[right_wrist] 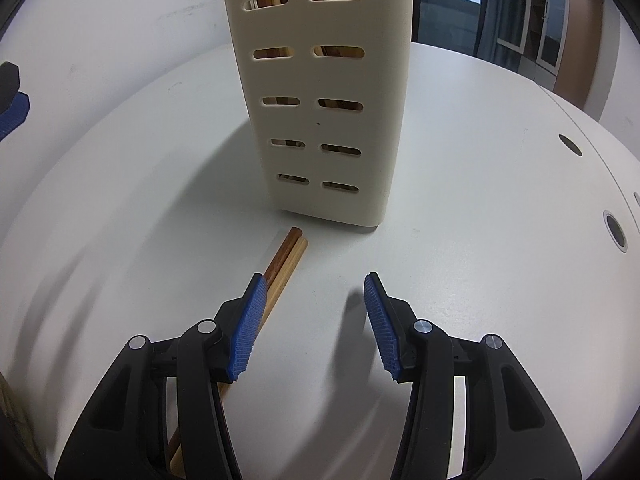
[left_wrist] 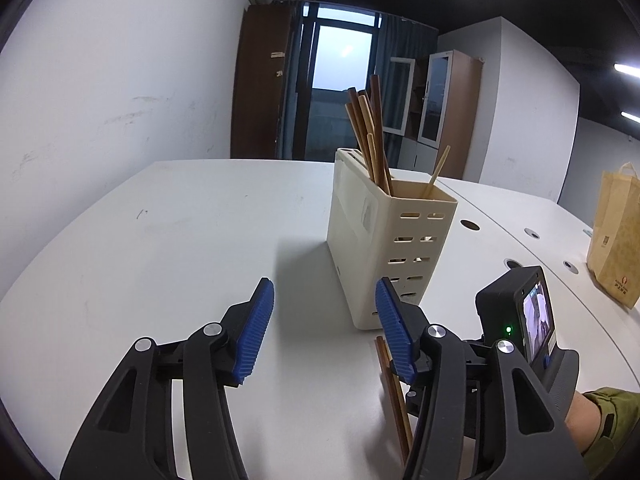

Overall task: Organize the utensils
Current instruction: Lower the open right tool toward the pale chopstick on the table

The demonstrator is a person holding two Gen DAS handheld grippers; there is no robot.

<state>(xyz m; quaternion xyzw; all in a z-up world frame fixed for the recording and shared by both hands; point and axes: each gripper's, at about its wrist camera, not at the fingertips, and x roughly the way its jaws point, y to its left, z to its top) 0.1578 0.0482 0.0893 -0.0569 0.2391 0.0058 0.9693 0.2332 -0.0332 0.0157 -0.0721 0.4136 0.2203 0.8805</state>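
Observation:
A cream slotted utensil holder stands upright on the white table with several wooden chopsticks sticking out of its top. It also shows close ahead in the right wrist view. Two chopsticks, one dark and one light, lie side by side on the table in front of the holder, partly under my right gripper's left finger. They also show in the left wrist view. My left gripper is open and empty. My right gripper is open and empty, just right of the lying chopsticks.
A yellow paper bag stands at the table's far right. Round cable holes dot the right side of the table. The right hand-held device sits just right of my left gripper. A wall is at the left, cabinets behind.

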